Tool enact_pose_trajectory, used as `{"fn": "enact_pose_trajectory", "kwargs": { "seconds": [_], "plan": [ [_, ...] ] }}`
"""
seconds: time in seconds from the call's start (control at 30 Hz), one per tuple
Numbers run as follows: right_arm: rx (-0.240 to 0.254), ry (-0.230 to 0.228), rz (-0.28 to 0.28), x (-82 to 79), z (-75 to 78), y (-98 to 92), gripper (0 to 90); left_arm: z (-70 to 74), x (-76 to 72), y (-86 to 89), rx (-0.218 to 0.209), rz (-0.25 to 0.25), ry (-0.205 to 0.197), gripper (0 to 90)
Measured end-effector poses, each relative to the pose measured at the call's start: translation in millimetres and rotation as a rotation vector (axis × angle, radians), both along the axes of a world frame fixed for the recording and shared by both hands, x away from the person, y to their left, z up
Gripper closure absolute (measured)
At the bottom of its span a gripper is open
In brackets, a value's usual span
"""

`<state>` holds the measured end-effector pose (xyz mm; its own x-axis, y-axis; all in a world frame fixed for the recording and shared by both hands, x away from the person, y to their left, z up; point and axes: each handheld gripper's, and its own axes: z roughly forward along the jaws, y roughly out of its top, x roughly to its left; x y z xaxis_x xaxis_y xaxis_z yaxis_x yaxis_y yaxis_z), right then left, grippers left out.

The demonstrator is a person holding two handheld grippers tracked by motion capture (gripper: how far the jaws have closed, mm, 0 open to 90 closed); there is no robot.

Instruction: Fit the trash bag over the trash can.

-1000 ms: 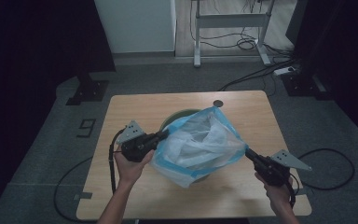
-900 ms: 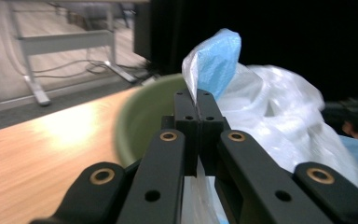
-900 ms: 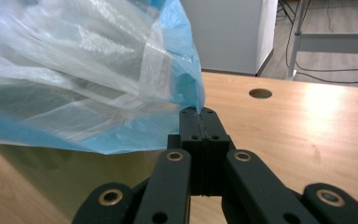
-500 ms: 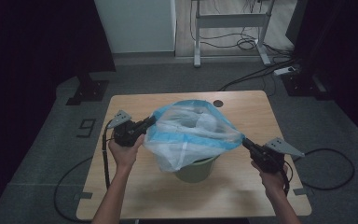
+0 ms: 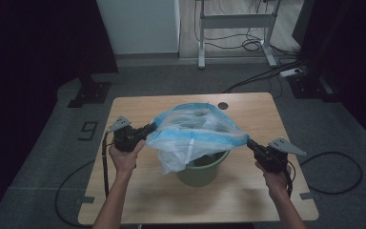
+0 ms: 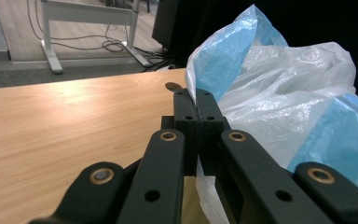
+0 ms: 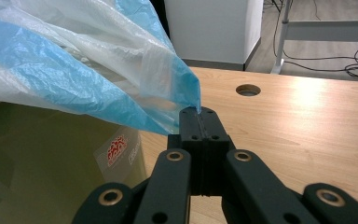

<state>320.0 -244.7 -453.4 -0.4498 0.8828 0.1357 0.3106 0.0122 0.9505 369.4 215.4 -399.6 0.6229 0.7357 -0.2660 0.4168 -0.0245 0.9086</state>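
Bin liner (image 5: 195,136) now stretched wide and lowered over the green bin (image 5: 204,167), where a second ago it lay bunched. Left gripper (image 5: 148,129) and right gripper (image 5: 250,144) each pinch its blue rim between pressed-together jaws. Mouth roughly lined up; seating comes next.

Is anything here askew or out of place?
Nothing is spilled or damaged. The plastic bag is stretched over the green bin but not yet around its rim; one loose fold hangs down its front. Each hand-held gripper, left and right, pinches a bag edge.
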Motion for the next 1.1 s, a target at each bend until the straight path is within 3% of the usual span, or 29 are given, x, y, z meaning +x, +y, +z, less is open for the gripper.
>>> {"fn": "enact_pose_trajectory", "kwargs": {
  "seconds": [0.03,0.17,0.3,0.6,0.77,0.93,1.0,1.1],
  "plan": [
    [0.004,-0.006,0.000,-1.0,1.0,-0.9,88.9,0.6,-0.5,-0.3,-0.001,-0.006,-0.001,89.3],
    [0.027,-0.076,-0.007,-10.9,11.5,-3.5,69.3,4.2,-2.1,-1.6,0.002,-0.014,-0.007,89.1],
    [0.043,-0.122,0.032,-25.1,25.3,-0.4,56.1,7.3,-4.9,-2.7,0.001,-0.018,-0.012,88.9],
    [0.034,-0.143,0.273,-40.4,52.4,39.4,35.9,9.1,-9.8,-5.1,-0.002,-0.031,-0.014,88.4],
    [-0.008,-0.152,0.402,-49.2,54.1,67.9,32.9,8.6,-11.6,-5.0,-0.006,-0.038,-0.012,88.2],
    [-0.056,-0.160,0.453,-53.0,52.7,86.8,34.0,8.2,-13.7,-6.7,-0.009,-0.047,-0.009,88.1],
    [-0.070,-0.157,0.465,-51.7,52.8,92.4,39.8,8.0,-13.9,-7.6,-0.009,-0.050,-0.007,88.1],
    [-0.083,-0.169,0.485,-50.7,52.8,97.7,59.6,8.4,-14.2,-8.2,-0.010,-0.052,-0.007,88.1]
  ]
}}
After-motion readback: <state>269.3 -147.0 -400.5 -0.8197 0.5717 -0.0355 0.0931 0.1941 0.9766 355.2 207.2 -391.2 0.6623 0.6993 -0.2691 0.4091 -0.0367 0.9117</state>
